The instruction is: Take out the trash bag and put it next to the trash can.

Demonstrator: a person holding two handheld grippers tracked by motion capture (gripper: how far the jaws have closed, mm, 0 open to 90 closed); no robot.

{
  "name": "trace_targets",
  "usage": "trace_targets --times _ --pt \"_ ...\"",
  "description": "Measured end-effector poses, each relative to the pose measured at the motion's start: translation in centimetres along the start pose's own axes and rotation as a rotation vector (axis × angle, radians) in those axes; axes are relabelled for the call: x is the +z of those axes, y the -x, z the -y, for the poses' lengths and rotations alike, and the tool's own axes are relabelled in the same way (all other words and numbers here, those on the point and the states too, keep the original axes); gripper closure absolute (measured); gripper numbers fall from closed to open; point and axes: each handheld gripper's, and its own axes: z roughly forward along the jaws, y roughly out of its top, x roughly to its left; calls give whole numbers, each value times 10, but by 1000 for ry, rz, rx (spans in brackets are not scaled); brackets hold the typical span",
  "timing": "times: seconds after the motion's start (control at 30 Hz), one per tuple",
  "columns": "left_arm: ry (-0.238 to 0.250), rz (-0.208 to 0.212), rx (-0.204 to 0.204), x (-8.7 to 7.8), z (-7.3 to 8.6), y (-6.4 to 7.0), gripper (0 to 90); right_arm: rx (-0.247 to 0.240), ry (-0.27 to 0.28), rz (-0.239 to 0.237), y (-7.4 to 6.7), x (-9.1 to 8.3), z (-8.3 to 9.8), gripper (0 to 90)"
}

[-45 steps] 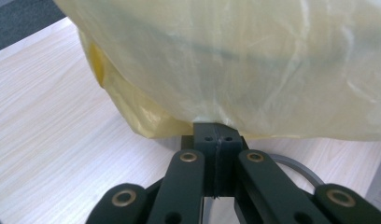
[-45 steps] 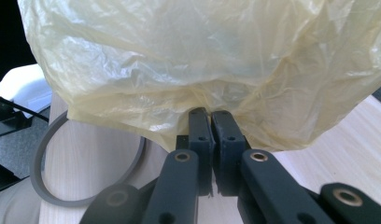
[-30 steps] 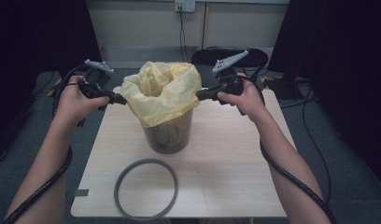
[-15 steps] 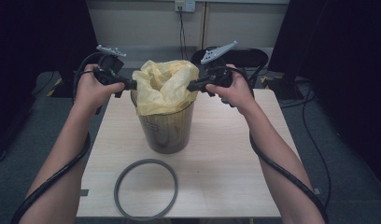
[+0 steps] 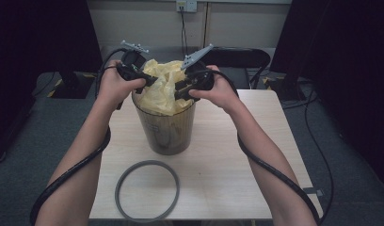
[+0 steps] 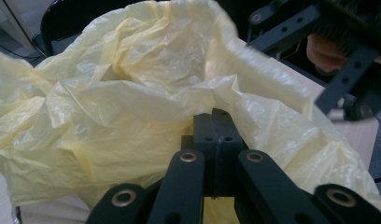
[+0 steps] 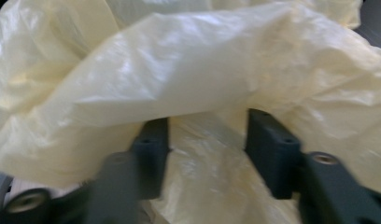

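Note:
A yellow plastic bag (image 5: 162,92) lines a dark see-through bin (image 5: 166,134) that stands on the table. Its loose top bunches up above the rim. My left gripper (image 5: 150,81) is at the bag's left side, shut on a fold of the film (image 6: 217,126). My right gripper (image 5: 180,89) is at the bag's right side, close to the left one. Its jaws have just been opening and now stand apart (image 7: 207,135). Bag film (image 7: 179,70) drapes over their tips and lies between them, with neither pad pressing on it.
A grey ring (image 5: 148,189) lies flat on the wooden table (image 5: 228,160) near the front edge. A dark chair (image 5: 237,57) stands behind the table. Cables trail from both grippers along the forearms.
Both hands have come inward from the bin's sides to its top, bunching the bag's mouth together. The right jaws have come apart off the film. The left stays clamped.

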Motion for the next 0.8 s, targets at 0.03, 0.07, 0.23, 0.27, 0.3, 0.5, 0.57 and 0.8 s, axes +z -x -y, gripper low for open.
trace_targets --times 0.03,0.07,0.23,0.27,0.3,0.5,0.57,0.8 --pt "4 5 -2 1 -1 1 900 -8 8 2 -1 2 -1 400" --pt "2 12 -3 2 -2 1 900 -10 17 -3 -2 4 -2 375" --pt "-15 36 -27 11 -1 4 900 12 42 3 -6 15 -9 275" --pt "-14 49 -26 12 0 4 900 12 41 4 -6 17 -10 275" --pt "-10 62 -24 13 1 5 900 17 39 13 -7 19 -10 275" --pt "-12 82 -24 16 4 9 900 26 27 25 -10 32 -14 513" --pt "-3 89 -32 16 7 6 900 44 31 3 -11 35 -15 630" --pt "17 128 -75 13 15 -1 900 52 0 -35 -12 41 -16 698"
